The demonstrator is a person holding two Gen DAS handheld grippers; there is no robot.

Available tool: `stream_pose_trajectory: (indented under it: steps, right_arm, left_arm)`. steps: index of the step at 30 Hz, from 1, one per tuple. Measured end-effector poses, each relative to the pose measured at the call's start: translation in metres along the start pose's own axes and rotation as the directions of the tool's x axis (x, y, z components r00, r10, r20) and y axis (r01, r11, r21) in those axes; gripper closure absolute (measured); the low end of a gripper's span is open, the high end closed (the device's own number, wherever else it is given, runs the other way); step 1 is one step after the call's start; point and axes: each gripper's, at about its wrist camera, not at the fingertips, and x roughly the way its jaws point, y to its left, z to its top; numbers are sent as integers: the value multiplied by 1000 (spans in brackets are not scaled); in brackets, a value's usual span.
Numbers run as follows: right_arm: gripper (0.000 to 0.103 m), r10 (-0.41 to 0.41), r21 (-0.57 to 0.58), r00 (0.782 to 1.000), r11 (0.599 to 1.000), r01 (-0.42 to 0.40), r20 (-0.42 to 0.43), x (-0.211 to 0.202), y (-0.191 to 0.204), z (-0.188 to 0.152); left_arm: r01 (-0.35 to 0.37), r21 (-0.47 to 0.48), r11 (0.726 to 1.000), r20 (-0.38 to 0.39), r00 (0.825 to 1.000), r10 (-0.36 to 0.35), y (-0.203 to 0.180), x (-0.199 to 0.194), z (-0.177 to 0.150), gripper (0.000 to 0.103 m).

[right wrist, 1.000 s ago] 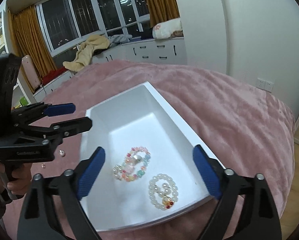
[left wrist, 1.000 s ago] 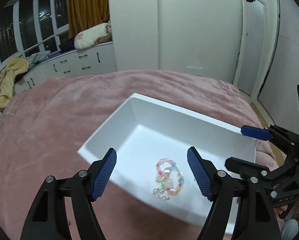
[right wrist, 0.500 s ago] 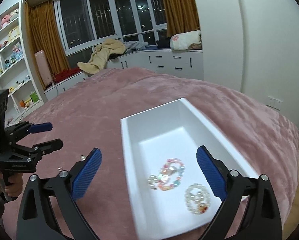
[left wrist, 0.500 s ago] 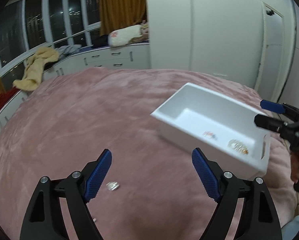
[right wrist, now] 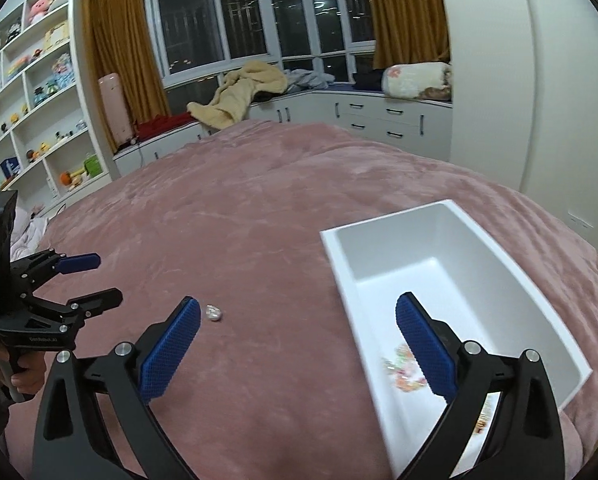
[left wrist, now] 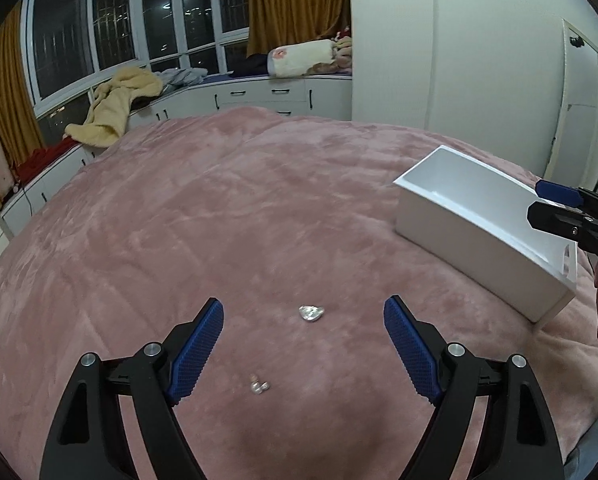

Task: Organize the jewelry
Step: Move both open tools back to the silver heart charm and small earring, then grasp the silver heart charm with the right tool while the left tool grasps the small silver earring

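On pink bedding, both hand-held grippers (left wrist: 304,342) (right wrist: 297,344) gape empty; white tray's (right wrist: 451,236) long axis runs away from them.

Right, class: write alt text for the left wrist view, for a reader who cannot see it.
An open left gripper hovers over a pink bedspread, with a clear gem lying between its blue fingertips and a smaller trinket nearer the camera. To the right sits a white box, with the right gripper beside it at the frame's edge.
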Motion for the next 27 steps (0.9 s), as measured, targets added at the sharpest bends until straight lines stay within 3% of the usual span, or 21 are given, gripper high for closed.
stream_pose_trajectory:
  steps: [13,27]
  right_arm:
    - [6,90,-96,993,991,-97,-74,63,64,-10]
    - [6,169,-77,977,981,-180,-129,128,79,-33]
  left_arm:
    - [-22,-71,997,-70,997,17,40,32,-49,19]
    - [-23,-102,995,-128,992,10,54,78,-85,20]
